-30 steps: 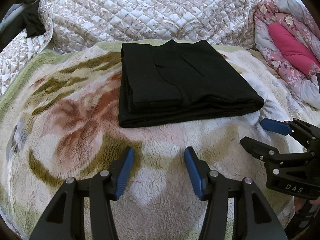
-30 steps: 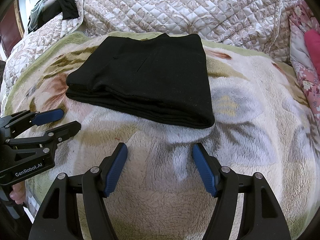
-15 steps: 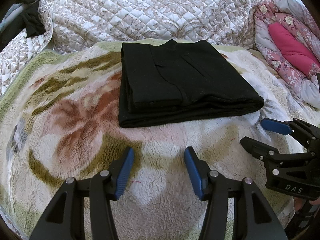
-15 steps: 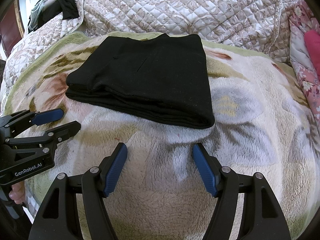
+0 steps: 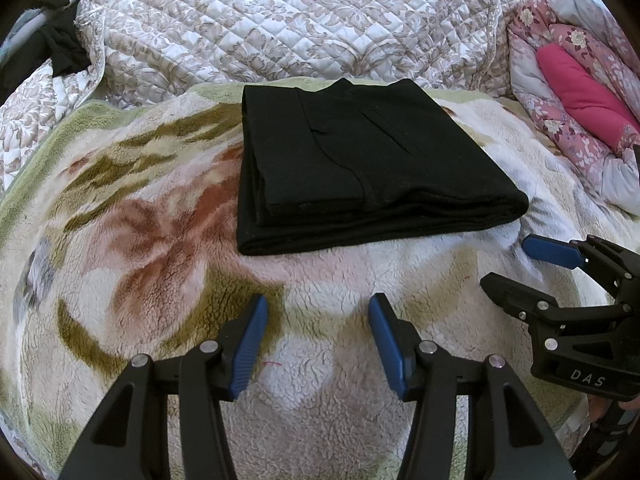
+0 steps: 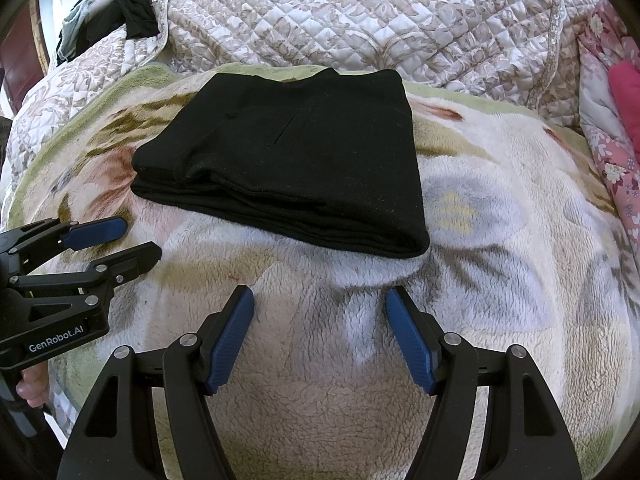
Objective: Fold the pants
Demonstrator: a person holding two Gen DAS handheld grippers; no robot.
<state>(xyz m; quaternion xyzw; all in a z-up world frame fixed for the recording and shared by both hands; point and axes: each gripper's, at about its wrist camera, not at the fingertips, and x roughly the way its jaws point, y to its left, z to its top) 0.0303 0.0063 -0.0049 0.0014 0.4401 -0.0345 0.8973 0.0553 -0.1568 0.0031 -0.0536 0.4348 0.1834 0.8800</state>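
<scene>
The black pants (image 5: 360, 164) lie folded into a flat rectangular stack on a fleece floral blanket (image 5: 132, 232); they also show in the right wrist view (image 6: 296, 160). My left gripper (image 5: 318, 308) is open and empty, hovering over the blanket just short of the stack's near edge. My right gripper (image 6: 320, 300) is open and empty, also just short of the near edge. Each gripper shows in the other's view: the right one at the right (image 5: 508, 260), the left one at the left (image 6: 140, 240).
A quilted beige bedspread (image 5: 280, 20) rises behind the blanket. A pink floral quilt with a magenta roll (image 5: 576, 80) lies at the right. Dark clothes (image 6: 132, 12) hang at the far left corner.
</scene>
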